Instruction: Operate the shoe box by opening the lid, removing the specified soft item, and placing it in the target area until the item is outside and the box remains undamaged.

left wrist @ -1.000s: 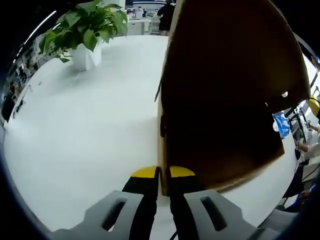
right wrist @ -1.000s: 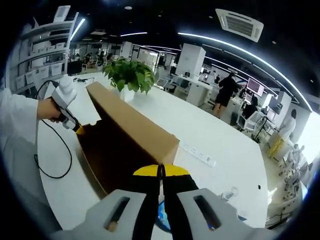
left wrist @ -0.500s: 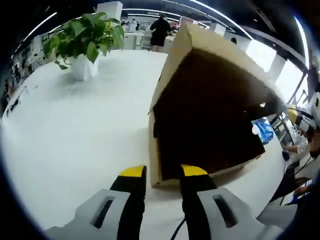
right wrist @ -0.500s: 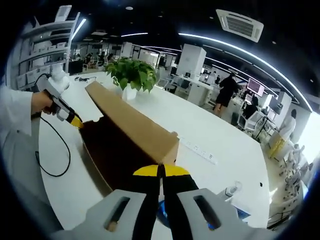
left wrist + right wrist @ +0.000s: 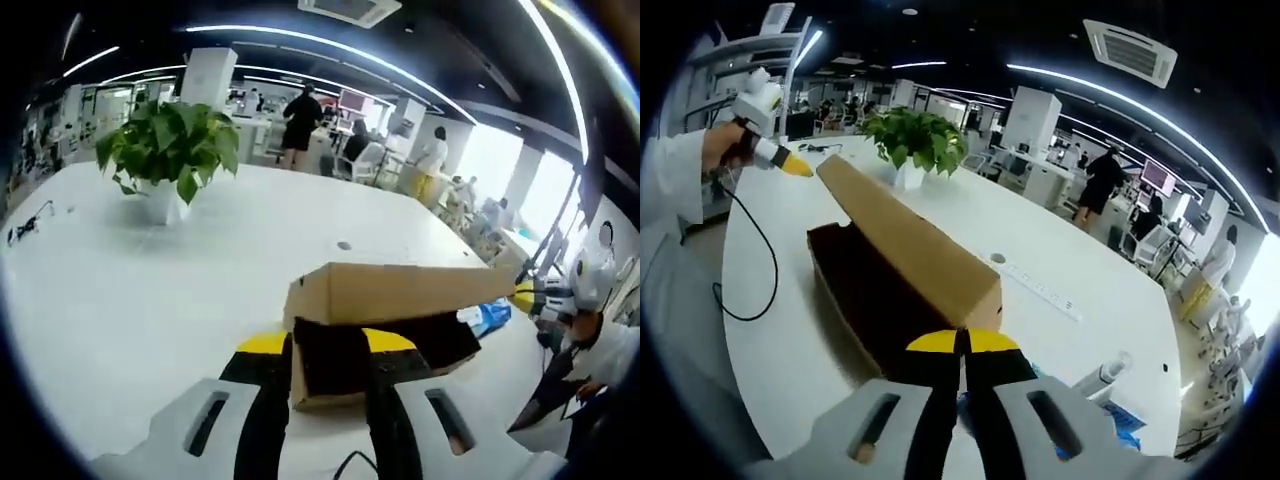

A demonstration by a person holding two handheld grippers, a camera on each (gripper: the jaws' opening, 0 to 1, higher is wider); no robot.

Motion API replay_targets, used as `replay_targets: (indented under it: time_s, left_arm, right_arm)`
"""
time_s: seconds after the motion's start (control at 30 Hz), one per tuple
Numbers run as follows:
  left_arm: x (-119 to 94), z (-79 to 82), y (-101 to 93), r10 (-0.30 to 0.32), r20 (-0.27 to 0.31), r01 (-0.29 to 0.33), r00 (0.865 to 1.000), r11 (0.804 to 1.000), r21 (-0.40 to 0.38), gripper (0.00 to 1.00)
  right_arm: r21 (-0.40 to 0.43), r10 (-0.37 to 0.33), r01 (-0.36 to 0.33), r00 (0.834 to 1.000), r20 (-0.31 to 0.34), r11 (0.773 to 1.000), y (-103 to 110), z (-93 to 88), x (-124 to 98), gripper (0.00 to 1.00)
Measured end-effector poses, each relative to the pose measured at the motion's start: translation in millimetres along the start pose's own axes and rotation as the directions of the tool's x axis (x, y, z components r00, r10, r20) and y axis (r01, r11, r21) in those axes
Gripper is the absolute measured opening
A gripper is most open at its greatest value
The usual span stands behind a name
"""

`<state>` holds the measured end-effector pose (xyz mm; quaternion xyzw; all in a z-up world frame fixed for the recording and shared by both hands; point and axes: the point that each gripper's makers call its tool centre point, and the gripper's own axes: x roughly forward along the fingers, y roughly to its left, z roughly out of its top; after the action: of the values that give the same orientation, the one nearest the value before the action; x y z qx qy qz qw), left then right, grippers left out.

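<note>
Left gripper view shows your left gripper with its yellow-tipped jaws apart, one on each side of the near end of the box, and not pressing on it as far as you can tell. From here the box is a long brown cardboard shape lying on the white table, its lid raised as a pale flat band above a dark interior. At its far end you can see your right gripper, small and yellow-tipped, against the lid's edge. A leafy plant in a white pot stands far left.

Right gripper view gives you the opposite end. Your right gripper has its jaws together, pinched on the lid's corner edge, which rises between them. The lid slopes up smooth and matte, and the box below it is dark inside; you cannot see any contents. Your left gripper appears far left in a white-sleeved hand, clear of the box, with a black cable hanging from it. A white power strip lies beside the box.
</note>
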<state>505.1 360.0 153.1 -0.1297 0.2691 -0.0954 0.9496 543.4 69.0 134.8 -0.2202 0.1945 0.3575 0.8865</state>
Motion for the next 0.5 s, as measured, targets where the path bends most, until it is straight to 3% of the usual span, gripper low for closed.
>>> replay_targets:
  time_s: [0.1,0.23,0.5]
  left_arm:
    - [3,0.2,-4.6,-0.026,0.007,0.027,1.0,0.999,-0.019,0.25]
    - [11,-13.1,-10.1,-0.062,-0.032,0.06,0.998,0.997,-0.04,0.24]
    - [16,-38.0,-7.3,-0.043,-0.082,0.039,0.996,0.998,-0.044,0.23]
  right_arm:
    - [0.003,0.011,-0.011,1.0,-0.013,1.0,4,-8.8,-2,0.0]
    - [-0.008,0.024,-0.024,0.999,-0.035,1.0,10,-20.8,1,0.0]
    - [-0.027,0.045,-0.047,0.996,-0.074,0.999,21,-40.8,6,0.0]
